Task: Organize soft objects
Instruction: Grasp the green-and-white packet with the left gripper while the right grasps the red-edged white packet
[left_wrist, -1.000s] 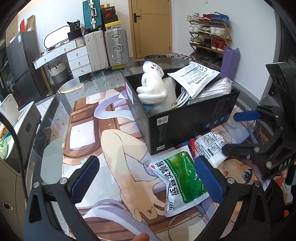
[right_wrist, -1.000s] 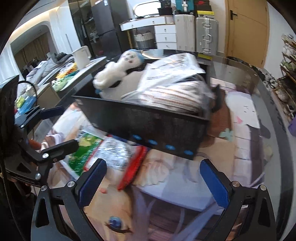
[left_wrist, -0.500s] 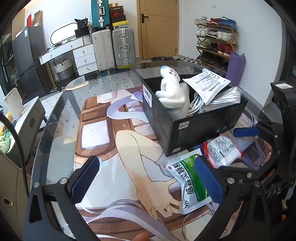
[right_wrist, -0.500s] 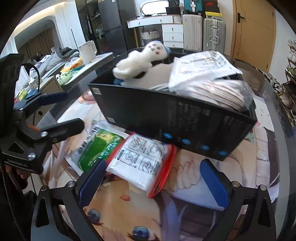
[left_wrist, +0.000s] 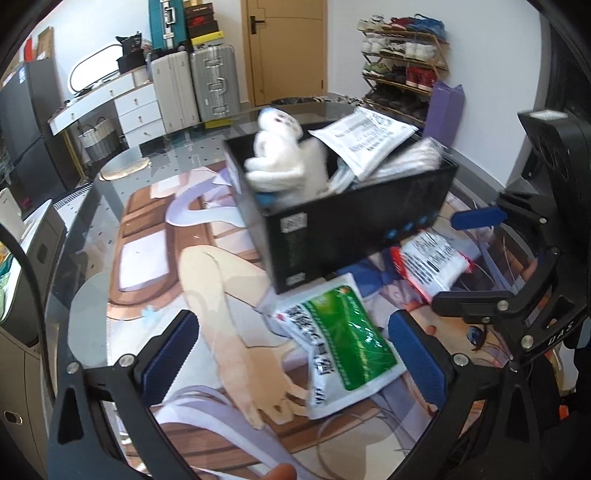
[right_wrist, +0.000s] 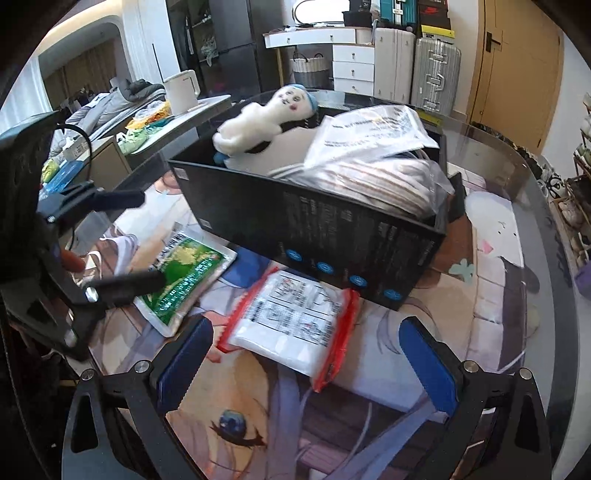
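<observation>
both grippers' jaws spread wide, apparently hovering over the white packet (right_wrist: 291, 325) and green packet (left_wrist: 341, 343).

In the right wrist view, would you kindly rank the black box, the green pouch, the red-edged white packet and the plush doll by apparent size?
1. black box
2. red-edged white packet
3. green pouch and plush doll: they look alike, and the doll sits farther away, so I leave them unranked.
</observation>
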